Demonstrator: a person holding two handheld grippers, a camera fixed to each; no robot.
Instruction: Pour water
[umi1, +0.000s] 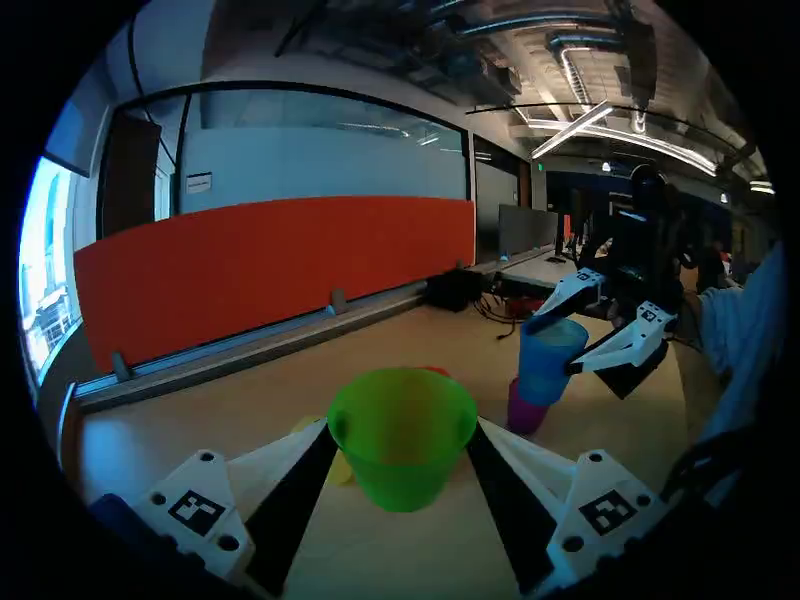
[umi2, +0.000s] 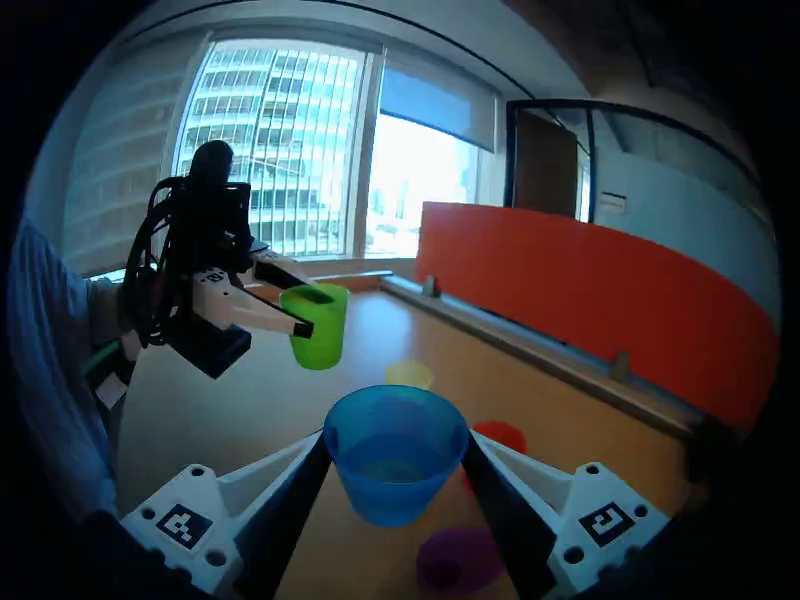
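Pre-pour: left gripper (umi1: 402, 458) pinches the green cup (umi1: 402, 425), right gripper (umi2: 397, 470) pinches the blue cup (umi2: 395, 445). Both are held above the bench (umi1: 300, 380), well apart. Next, probably: bring blue's rim over green and tilt slowly. Mid-bench is open; purple cup (umi1: 525, 412) sits under blue, orange partition (umi1: 270, 265) lines the back edge.

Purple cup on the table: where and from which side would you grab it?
Likely around its wall just under the rim, coming in level from the side: the purple cup stands upright, round, mouth up.
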